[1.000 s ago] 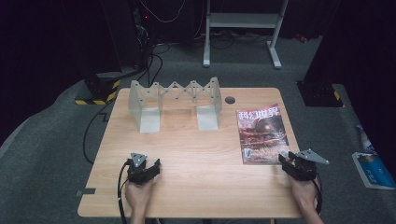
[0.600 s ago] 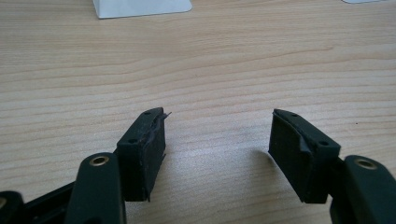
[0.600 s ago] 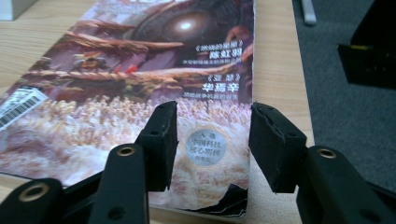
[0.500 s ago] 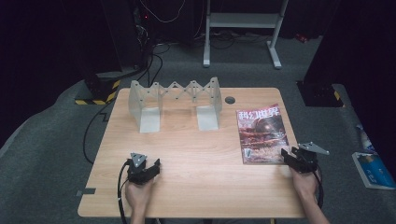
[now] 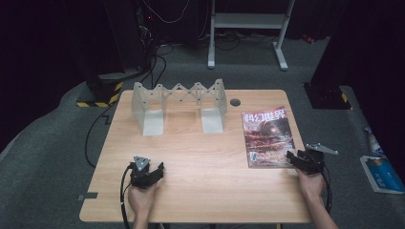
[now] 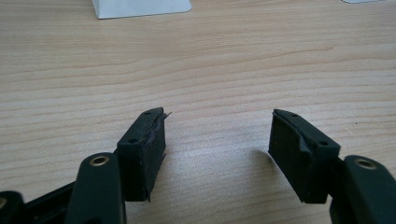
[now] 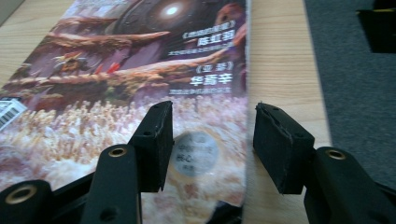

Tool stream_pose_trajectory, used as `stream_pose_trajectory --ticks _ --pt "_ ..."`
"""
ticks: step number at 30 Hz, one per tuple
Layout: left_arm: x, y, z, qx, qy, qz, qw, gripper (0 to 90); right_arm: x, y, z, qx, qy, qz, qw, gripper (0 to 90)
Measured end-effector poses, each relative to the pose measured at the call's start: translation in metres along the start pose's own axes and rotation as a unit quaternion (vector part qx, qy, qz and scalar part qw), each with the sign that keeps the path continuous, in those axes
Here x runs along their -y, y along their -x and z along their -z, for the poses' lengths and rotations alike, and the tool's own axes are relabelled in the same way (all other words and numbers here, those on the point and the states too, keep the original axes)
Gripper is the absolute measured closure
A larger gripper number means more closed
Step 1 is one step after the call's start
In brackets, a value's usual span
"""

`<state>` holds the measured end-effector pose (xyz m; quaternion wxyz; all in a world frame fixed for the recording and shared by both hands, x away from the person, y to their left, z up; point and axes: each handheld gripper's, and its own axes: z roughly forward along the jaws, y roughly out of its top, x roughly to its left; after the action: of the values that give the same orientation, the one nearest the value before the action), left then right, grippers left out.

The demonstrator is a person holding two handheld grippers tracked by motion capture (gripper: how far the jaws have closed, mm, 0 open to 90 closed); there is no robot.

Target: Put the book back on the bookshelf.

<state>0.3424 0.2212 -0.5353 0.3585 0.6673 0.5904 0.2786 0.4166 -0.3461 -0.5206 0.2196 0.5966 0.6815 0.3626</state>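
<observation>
One magazine [image 7: 140, 74], one rack [image 5: 179, 105]; right claw [image 7: 212, 140], just opening, straddles the magazine's edge; left claw [image 6: 217, 154] gapes empty.

Magazine [image 5: 266, 137] cover purple-red with white lettering, table [image 5: 200, 191] light wood grain, grippers black, rack [image 5: 179, 102] pale grey, floor [image 5: 57, 143] dark grey.

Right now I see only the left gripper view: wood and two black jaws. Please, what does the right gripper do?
Observer: The right gripper is at the near right corner of a magazine, jaws open astride its right edge.
Operator: Is the magazine held?
Observer: No. In the right gripper view it lies flat on the table and the pads do not press it.
Operator: What is behind my jaws?
Observer: A grey folding rack stands at the far side.
</observation>
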Motion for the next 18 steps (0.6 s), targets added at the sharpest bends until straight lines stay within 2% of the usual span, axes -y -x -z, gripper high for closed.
stream_pose_trajectory --ticks 4,7,18 --pt "0.000 0.000 0.000 0.001 0.000 -0.001 1.0000 36.3 0.000 -0.003 -0.003 -0.006 0.001 0.007 1.0000 47.7" --pt "0.000 0.000 0.000 0.001 -0.001 0.000 1.0000 36.3 0.001 -0.003 -0.003 -0.006 0.001 0.001 1.0000 47.9" --pt "0.001 0.000 0.002 0.010 0.000 0.004 0.9999 36.4 0.006 -0.017 -0.002 -0.006 0.008 0.033 0.9994 47.2"
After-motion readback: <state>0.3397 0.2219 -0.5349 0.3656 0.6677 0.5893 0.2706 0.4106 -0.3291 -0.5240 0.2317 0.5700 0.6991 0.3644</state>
